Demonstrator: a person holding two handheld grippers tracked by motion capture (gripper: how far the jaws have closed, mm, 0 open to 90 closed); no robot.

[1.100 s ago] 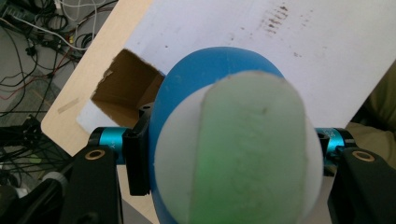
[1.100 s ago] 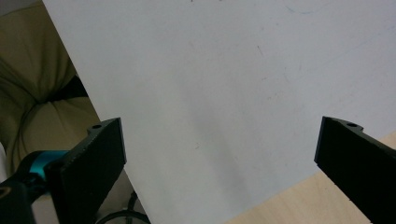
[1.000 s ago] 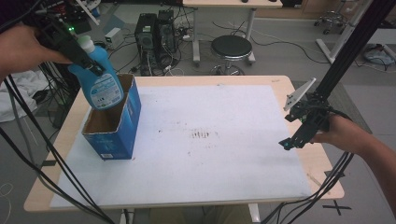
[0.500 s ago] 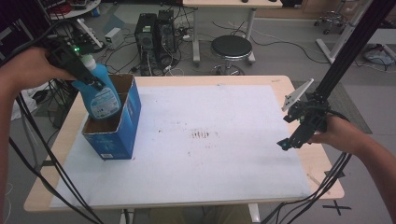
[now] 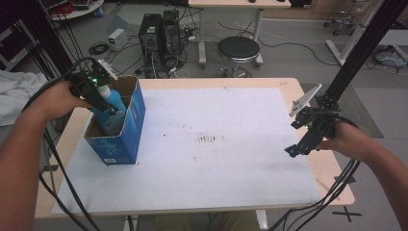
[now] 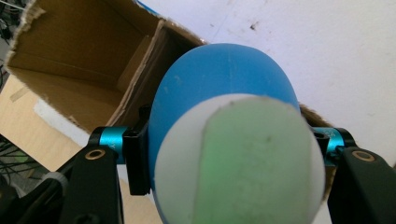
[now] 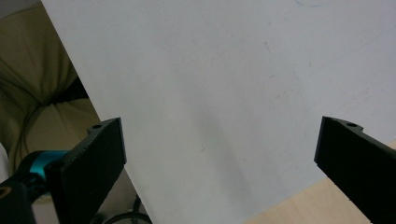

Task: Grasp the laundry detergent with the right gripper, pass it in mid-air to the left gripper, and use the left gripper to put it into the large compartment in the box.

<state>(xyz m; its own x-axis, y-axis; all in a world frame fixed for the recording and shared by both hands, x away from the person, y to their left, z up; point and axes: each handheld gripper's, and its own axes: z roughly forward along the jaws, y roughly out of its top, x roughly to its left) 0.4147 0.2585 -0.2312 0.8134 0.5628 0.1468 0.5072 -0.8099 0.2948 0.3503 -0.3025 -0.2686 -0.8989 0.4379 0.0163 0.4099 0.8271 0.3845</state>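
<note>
A blue bottle [image 5: 112,103] with a white cap leans inside an open blue cardboard box [image 5: 123,140] at the table's left side. My left gripper [image 5: 102,97] is shut on the bottle near its top, just above the box's rim. In the left gripper view the bottle [image 6: 224,84] fills the space between the jaws of the left gripper [image 6: 229,154], with the box's brown inside [image 6: 70,60] behind it. My right gripper [image 5: 294,149] hangs open above the table's right part. In the right gripper view the right gripper [image 7: 219,154] has nothing between its jaws, just the white table sheet [image 7: 210,70].
The white sheet [image 5: 216,144] covers most of the wooden table [image 5: 332,187]. A black frame post [image 5: 358,53] rises at the right. Behind the table stand a round stool [image 5: 238,48] and computer towers [image 5: 159,31]. Cables [image 5: 53,159] trail down the left edge.
My left gripper has come down with the blue bottle, from above the box to partly inside it. The right gripper has stayed where it was.
</note>
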